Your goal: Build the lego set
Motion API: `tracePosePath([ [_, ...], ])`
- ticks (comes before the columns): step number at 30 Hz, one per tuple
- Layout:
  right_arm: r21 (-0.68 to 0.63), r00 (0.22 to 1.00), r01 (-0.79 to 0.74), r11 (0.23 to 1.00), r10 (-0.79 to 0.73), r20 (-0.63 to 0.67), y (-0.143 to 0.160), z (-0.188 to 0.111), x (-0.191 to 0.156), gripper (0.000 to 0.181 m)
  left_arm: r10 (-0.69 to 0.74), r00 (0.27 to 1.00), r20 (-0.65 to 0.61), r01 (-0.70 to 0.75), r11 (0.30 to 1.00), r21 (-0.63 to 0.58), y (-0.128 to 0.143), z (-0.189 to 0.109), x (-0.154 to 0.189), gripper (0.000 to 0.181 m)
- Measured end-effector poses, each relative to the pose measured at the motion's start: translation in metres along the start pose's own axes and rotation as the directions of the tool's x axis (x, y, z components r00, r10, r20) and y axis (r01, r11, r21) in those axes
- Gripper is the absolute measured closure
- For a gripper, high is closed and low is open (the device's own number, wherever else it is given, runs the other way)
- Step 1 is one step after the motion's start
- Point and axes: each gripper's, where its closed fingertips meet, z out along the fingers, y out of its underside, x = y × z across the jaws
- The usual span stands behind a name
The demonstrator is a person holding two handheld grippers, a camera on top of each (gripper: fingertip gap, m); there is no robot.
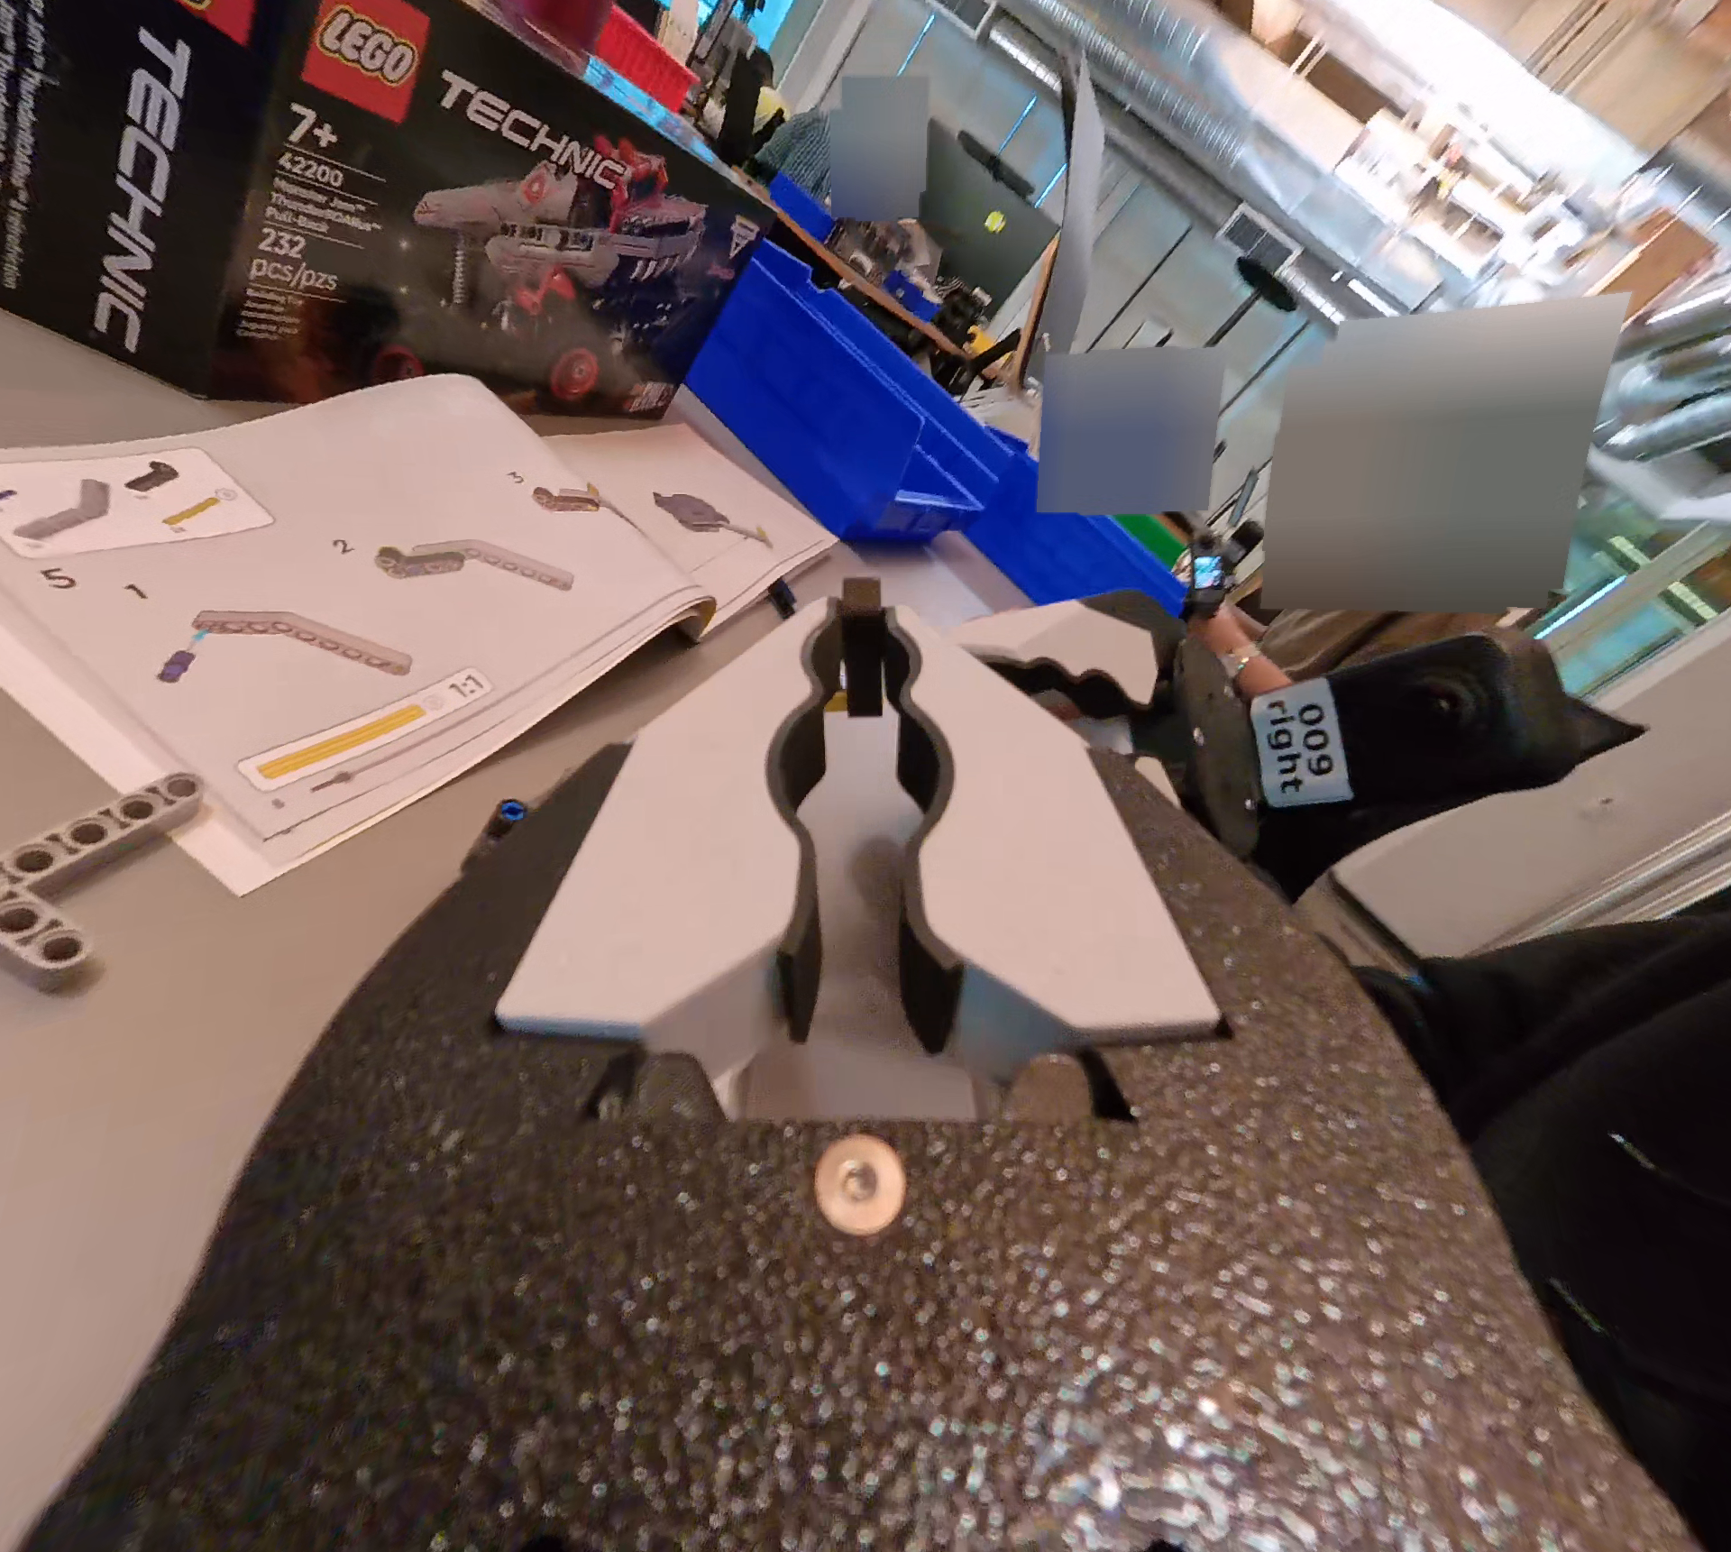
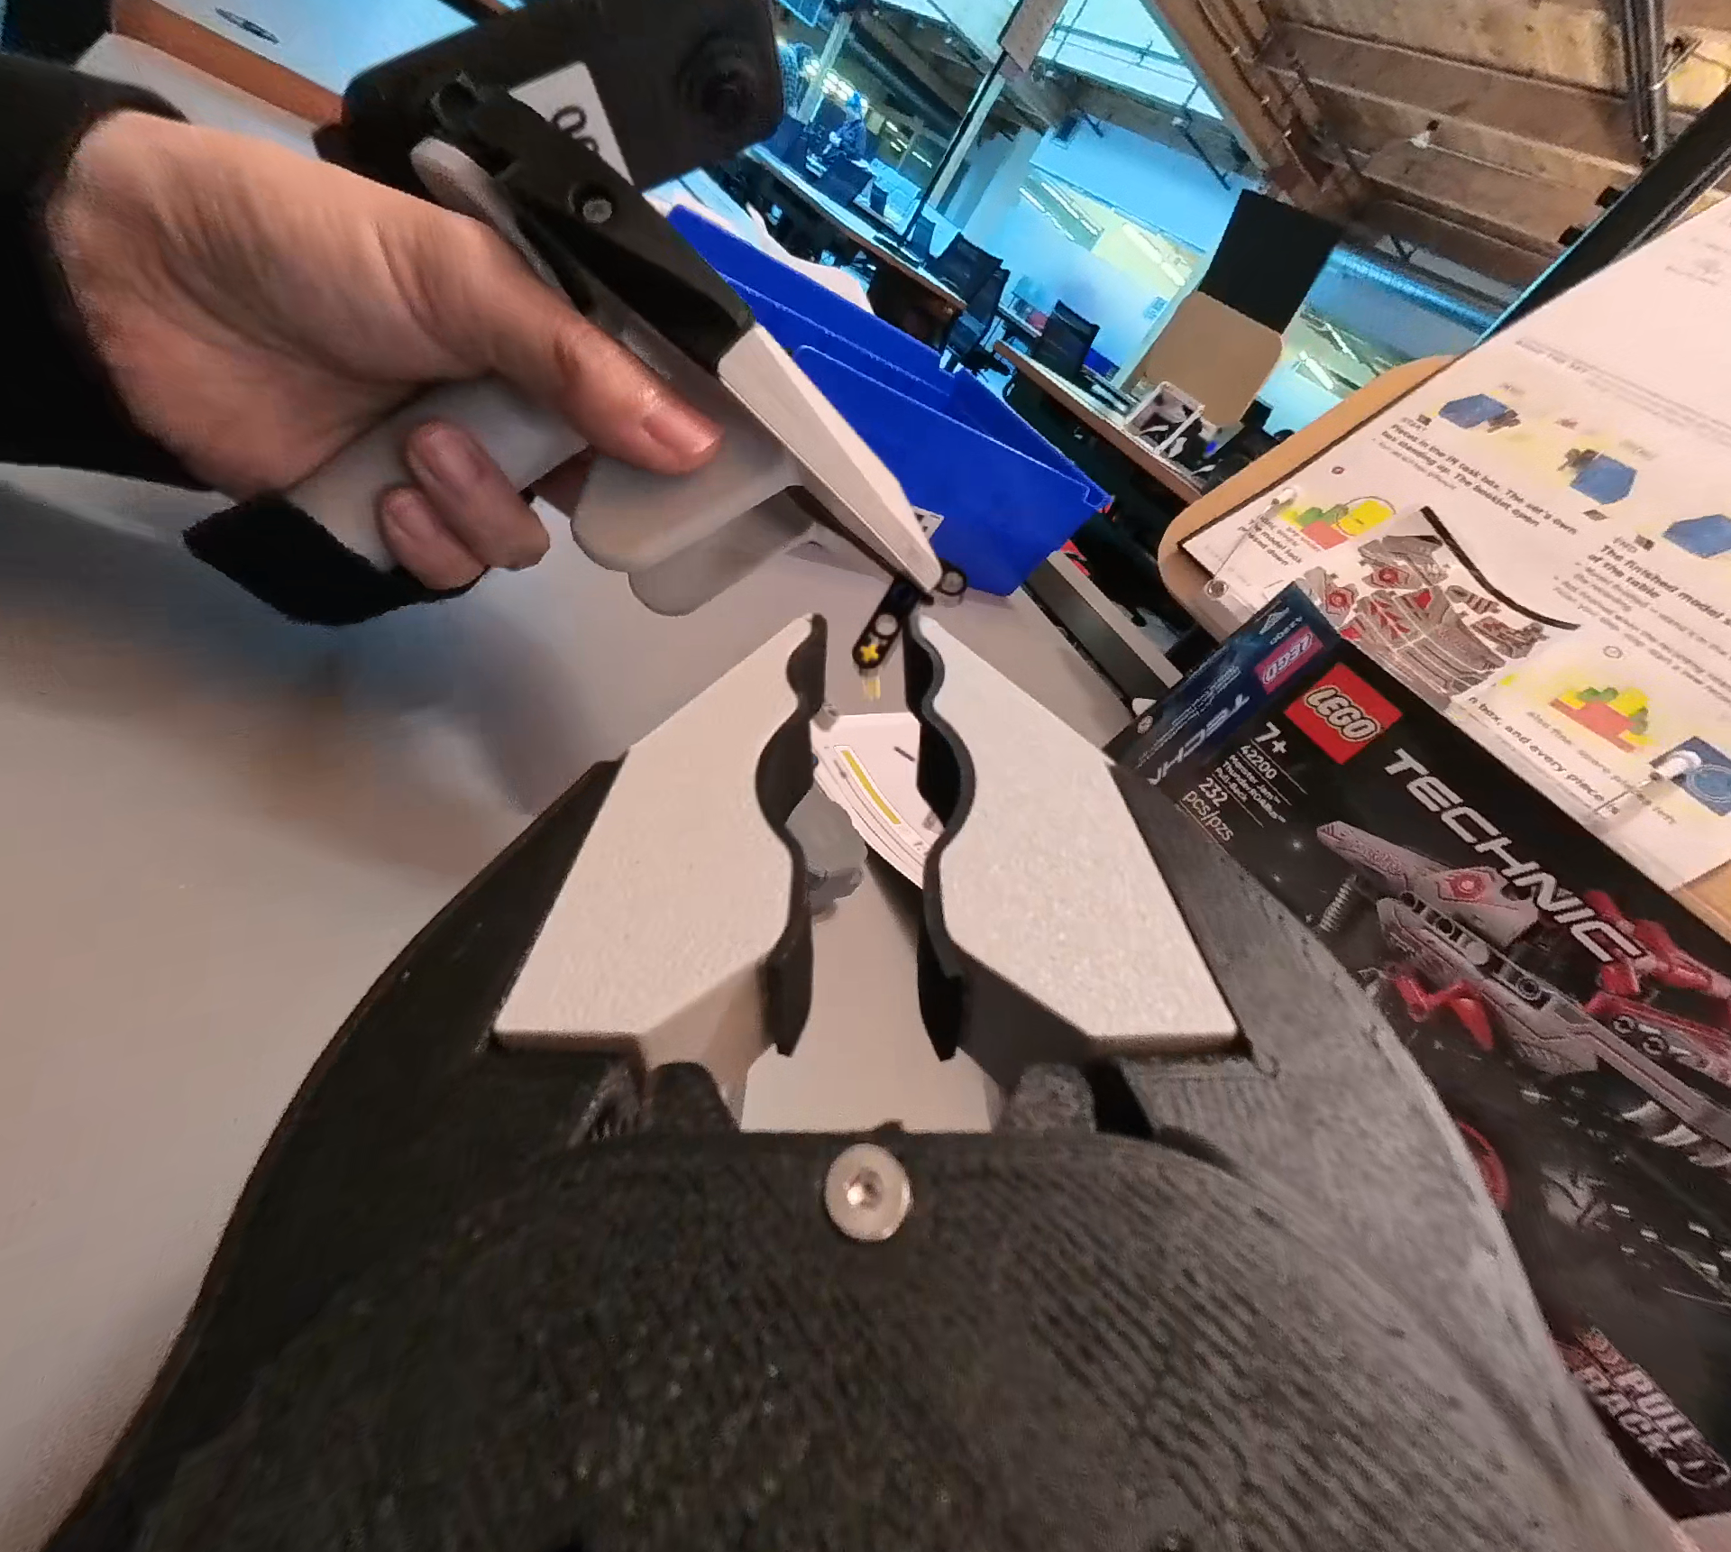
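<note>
My left gripper (image 1: 862, 626) is shut on a small black Lego connector (image 1: 863, 664) that stands upright between its tips. In the right wrist view a hand holds the left gripper (image 2: 923, 570) at upper left. The black connector (image 2: 885, 628) hangs from its tip, with a yellow axle end (image 2: 871, 684) pointing down. My right gripper (image 2: 866, 645) is open, and the connector sits in the gap between its fingertips without clear contact. The right gripper (image 1: 1068, 664) also shows in the left wrist view, just right of my left tips. A grey L-shaped beam (image 1: 84, 851) lies on the table at left.
The open instruction booklet (image 1: 375, 570) lies on the grey table, also glimpsed between my right fingers (image 2: 871, 795). The Lego box (image 1: 375, 195) (image 2: 1405, 851) stands behind it. Blue bins (image 1: 843, 401) (image 2: 899, 401) sit beyond. A printed sheet on a board (image 2: 1546, 523) leans at right.
</note>
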Motion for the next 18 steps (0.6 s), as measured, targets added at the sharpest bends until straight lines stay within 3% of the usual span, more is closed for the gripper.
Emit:
tracePosePath([
  [1, -0.002, 1.0, 0.006, 1.0, -0.006, -0.004, 0.0, 0.0, 0.001, 0.169, -0.021, 1.0, -0.009, 0.021, 1.0, 0.011, -0.001, 0.001, 0.0, 0.176],
  [8, -0.026, 0.998, 0.03, 0.999, -0.032, -0.059, 0.002, -0.001, 0.008, 0.174, -0.089, 0.995, -0.048, 0.091, 0.995, 0.048, 0.0, 0.005, 0.004, 0.176],
  [14, -0.046, 0.998, 0.016, 0.999, -0.018, -0.054, 0.008, 0.0, 0.009, 0.165, -0.112, 0.991, -0.07, 0.117, 0.99, 0.082, -0.006, 0.005, 0.007, 0.176],
  [18, -0.049, 0.995, 0.07, 0.996, -0.074, -0.074, 0.007, -0.003, 0.012, 0.176, -0.124, 0.987, -0.1, 0.131, 0.989, 0.073, -0.006, 0.005, 0.01, 0.176],
])
